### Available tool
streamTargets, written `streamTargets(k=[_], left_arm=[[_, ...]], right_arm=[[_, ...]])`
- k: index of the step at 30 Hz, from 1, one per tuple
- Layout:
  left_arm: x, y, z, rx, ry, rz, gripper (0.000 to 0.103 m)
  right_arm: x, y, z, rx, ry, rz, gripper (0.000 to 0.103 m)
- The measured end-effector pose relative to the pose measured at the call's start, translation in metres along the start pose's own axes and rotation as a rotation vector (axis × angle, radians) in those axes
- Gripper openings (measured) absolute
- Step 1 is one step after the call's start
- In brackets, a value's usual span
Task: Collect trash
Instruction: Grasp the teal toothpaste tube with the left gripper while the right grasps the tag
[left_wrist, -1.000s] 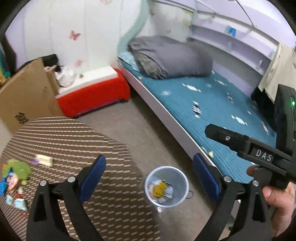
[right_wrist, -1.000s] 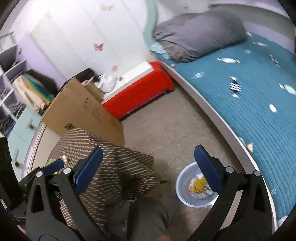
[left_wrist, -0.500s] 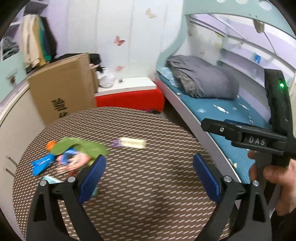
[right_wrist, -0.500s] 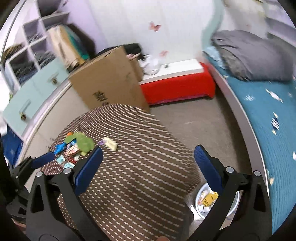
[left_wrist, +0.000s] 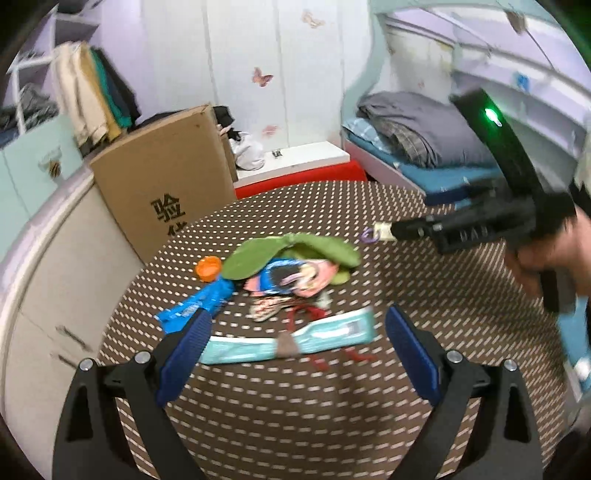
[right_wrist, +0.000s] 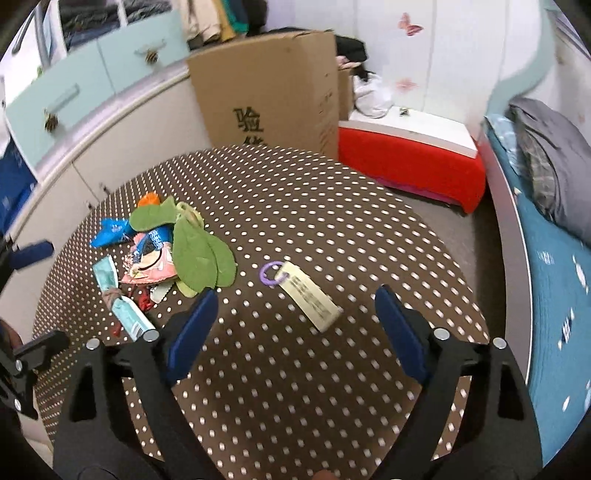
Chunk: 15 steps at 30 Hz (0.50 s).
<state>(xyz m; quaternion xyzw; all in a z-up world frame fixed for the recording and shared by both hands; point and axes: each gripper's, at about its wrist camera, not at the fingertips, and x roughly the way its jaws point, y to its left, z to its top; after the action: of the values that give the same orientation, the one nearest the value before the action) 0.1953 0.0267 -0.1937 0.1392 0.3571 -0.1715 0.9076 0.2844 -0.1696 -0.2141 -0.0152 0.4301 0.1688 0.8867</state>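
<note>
Fingers (left_wrist: 186, 354) of the left gripper (left_wrist: 295, 354) are spread wide and empty, hovering low over the near edge of the trash pile; those of the right gripper (right_wrist: 295, 332) are spread too and hold nothing, poised above the cream tag (right_wrist: 309, 300) with its purple ring (right_wrist: 269, 274).

The trash lies on the round dotted counter (right_wrist: 332, 229): a long pale-teal wrapper (left_wrist: 291, 341) just ahead of the left fingers, and behind it a heap of pink and blue wrappers (left_wrist: 291, 278) under green leaf-shaped pieces (left_wrist: 291, 249), with a blue packet (left_wrist: 199, 302) and an orange cap (left_wrist: 208, 268) at its left. Each gripper seems aimed at the piece nearest it, so the two hands can work apart: left on the heap, right on the lone tag.

The left view shows the right gripper from the side, its tips close by the tag, and the hand (left_wrist: 546, 258) holding it. The right view lays out the whole counter and shows that the tag sits clear of the heap, which the blurred left view hardly reveals. No bin appears in either view.
</note>
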Motion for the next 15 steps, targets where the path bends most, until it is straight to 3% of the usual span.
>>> streamTargets(k=[9,14,15], left_arm=[[0.033,0.019,-0.015,0.258,0.084,-0.100,0.093],[0.047,0.017,-0.014,0.341,0.101,-0.194,0.092],[0.051,0.017,-0.014,0.350,0.113,-0.211,0.084]], right_arm=[[0.035,0.017,0.006,-0.080,0.068,-0.008,0.056],[0.043,0.025,0.004,-0.097,0.061,-0.020,0.029],[0.042,0.025,0.004,-0.092,0.060,-0.019,0.027]])
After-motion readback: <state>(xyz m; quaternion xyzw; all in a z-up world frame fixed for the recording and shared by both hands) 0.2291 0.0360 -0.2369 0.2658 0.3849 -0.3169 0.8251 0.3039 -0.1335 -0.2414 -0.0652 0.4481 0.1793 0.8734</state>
